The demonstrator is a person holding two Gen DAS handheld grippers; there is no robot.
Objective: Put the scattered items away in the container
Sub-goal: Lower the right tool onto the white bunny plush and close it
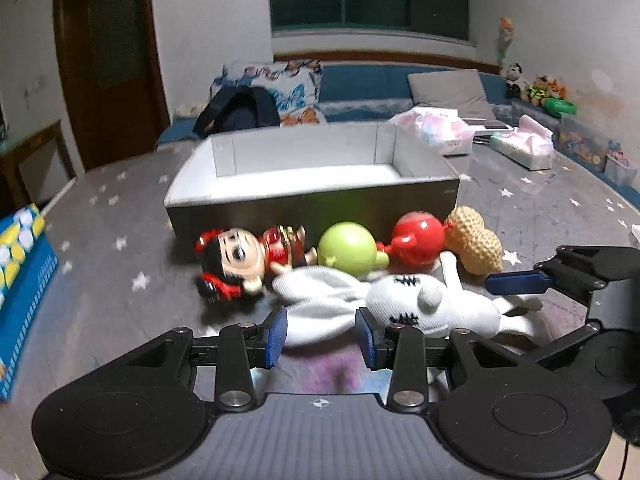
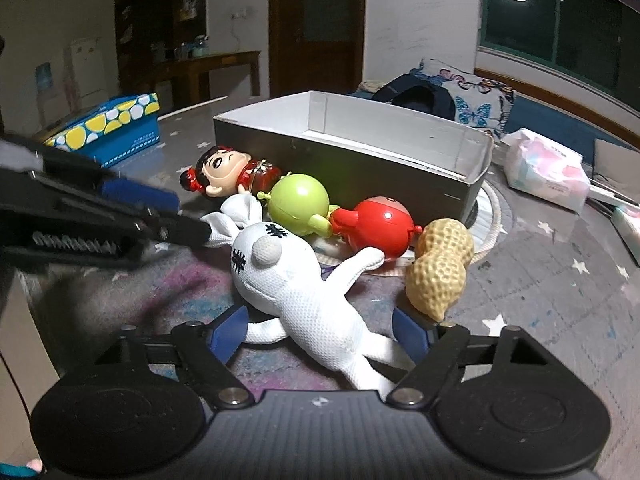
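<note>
Open grey box (image 1: 312, 206) with white interior on the star-patterned mat (image 1: 100, 280); nothing seen inside from either view. Lined up just outside its near wall: doll figure with red hair buns (image 1: 240, 258), green ball toy (image 1: 348, 250), red ball toy (image 1: 416, 242), knitted peanut (image 1: 476, 244). In front of that row, lying on the mat: white plush rabbit (image 1: 432, 308), stitched eyes up, one arm reaching to the red ball toy.

Left gripper (image 1: 322, 334): jaws apart, blue pads set either side of the rabbit's ears; pads close to the fabric, contact not certain in this blurred view. No clear grip.

Right gripper (image 2: 322, 334): jaws wide, straddling the rabbit's lower body and legs; gaps visible between pads and plush on both sides. Right-hand pad touching or just beside the low end of the peanut. Nothing held.

Blue-and-yellow patterned box (image 2: 116, 128) well off to the side. Tissue pack (image 2: 548, 170) beyond the grey box.
</note>
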